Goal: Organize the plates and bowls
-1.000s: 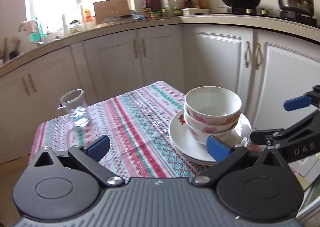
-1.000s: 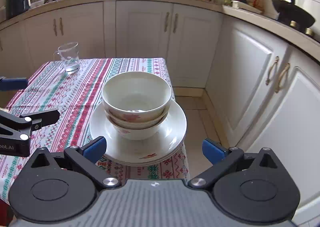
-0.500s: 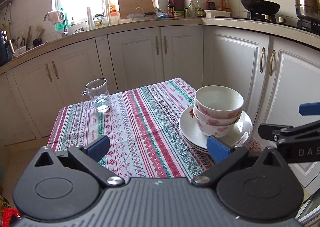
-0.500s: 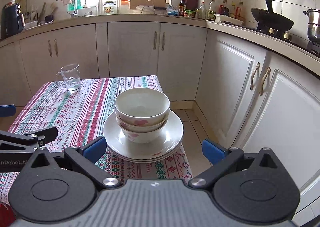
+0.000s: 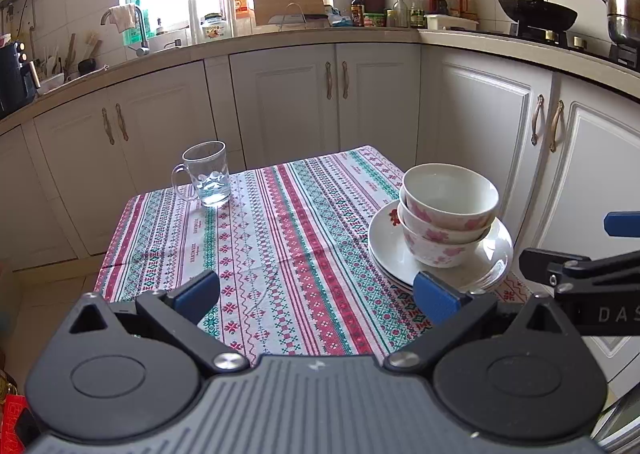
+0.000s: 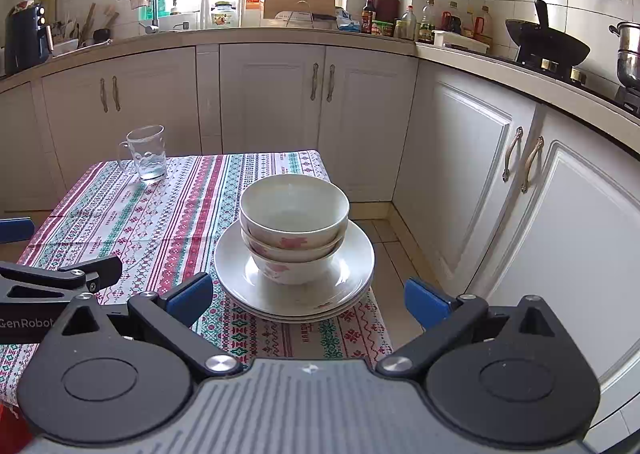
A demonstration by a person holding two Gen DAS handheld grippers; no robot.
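Bowls [image 6: 294, 210] sit nested one inside another, upright, with pink flower marks on their outer walls. How many are in the stack is hard to tell; at least two rims show. The stack rests on the plates [image 6: 352, 254], which are white and piled flat, several rims showing at the near edge. The plates lie on the table [image 5: 280, 238], near its right side and close to the near corner, partly overhanging that edge in the right wrist view. A striped tablecloth [image 6: 168, 222] in red, green and white covers the table.

Left hand-held gripper [image 5: 316, 296]: jaws spread wide, nothing between them, held above the near edge of the table. Its right fingertip [image 5: 434, 296] lies in front of the plates in the left wrist view; contact cannot be determined.

Right hand-held gripper [image 6: 308, 300]: jaws spread wide, nothing between them, facing the plates and bowls from the near side, apart from them.

A glass mug [image 5: 208, 174] stands upright at the far left of the table, well apart from the plates, with a little clear liquid at its bottom.
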